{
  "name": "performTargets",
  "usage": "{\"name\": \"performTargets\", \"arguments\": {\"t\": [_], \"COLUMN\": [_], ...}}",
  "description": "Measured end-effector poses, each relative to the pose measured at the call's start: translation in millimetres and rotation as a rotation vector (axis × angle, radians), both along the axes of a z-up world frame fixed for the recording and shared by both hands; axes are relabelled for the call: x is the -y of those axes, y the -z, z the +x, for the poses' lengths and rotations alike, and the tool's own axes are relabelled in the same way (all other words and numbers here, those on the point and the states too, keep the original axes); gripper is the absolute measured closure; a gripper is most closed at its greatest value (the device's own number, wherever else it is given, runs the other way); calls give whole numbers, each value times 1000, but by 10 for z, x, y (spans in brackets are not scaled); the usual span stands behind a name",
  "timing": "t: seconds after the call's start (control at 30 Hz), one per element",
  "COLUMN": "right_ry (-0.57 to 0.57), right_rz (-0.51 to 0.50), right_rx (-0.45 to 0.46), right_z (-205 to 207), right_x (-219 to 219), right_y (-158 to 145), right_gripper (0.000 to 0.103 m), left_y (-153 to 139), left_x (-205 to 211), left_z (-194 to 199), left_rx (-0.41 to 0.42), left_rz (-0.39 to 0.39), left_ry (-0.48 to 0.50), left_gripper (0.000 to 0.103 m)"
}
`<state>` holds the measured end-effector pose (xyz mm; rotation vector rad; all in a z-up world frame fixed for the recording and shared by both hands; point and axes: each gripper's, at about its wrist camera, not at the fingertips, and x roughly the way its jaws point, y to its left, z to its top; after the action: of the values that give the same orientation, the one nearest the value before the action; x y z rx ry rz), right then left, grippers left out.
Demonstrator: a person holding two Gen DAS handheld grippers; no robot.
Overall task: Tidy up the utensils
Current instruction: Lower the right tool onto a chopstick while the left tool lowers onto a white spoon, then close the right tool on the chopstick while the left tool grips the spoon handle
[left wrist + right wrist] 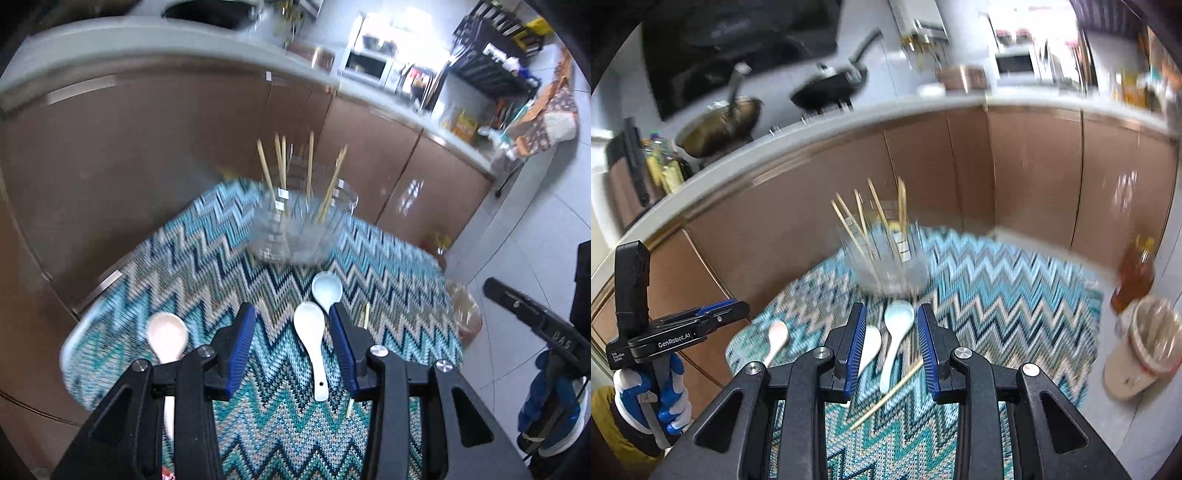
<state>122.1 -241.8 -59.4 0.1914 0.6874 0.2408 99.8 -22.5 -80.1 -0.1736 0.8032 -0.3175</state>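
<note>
Zigzag-clothed counter [221, 258]: glass holder [295, 229] with chopsticks [310, 166] at far end, pink spoon [168, 338], white spoon [312, 332], blue spoon [327, 288], loose chopstick [886, 397] nearer; left tongs [291, 314], right tongs [892, 314] apart, empty.

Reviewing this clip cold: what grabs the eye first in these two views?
The zigzag teal cloth covering the table, with a clear glass holder of chopsticks at its far end. Nearer lie three ceramic spoons: pale blue, white and pink, plus one loose chopstick. Both grippers hang open above them.
</note>
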Motion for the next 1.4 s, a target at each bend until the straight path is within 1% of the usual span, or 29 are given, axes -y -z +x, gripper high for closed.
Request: {"name": "performTargets", "arguments": {"t": [0.13,0.3,0.43,0.57,0.6,0.73,0.9,0.97,1.07,1.17,1.27,1.4], "right_ry": [-5,1,9,14,20,29,18,15,15,19,27,21], "right_rz": [51,99,111,120,120,122,117,117,120,121,134,182], "right_rx": [-151,-314,-401,-476,-492,-529,-568,-586,-592,-591,-590,-582], "right_z": [365,767,999,1206,1255,1393,1542,1590,1653,1699,1694,1609], "right_x": [27,46,59,59,62,67,7,-6,-20,-42,-21,153], "right_y": [453,943,1201,1399,1439,1532,1628,1670,1712,1735,1764,1808], "right_gripper": [74,74,74,74,74,74,74,75,78,84,91,93], "left_y": [339,709,934,1094,1121,1245,1335,1370,1407,1423,1414,1362], "left_x": [135,295,400,500,514,581,654,682,732,785,809,804], "left_z": [306,639,882,1036,1065,1181,1264,1290,1307,1318,1311,1274], "left_rx": [-103,-217,-284,-329,-336,-365,-382,-390,-388,-382,-376,-352], "left_rz": [-21,-52,-76,-69,-67,-57,-39,-28,4,21,18,8], "left_ry": [48,100,129,150,155,171,183,188,194,195,196,191], "left_gripper": [63,64,64,65,67,72,81,82,88,94,97,99]}}
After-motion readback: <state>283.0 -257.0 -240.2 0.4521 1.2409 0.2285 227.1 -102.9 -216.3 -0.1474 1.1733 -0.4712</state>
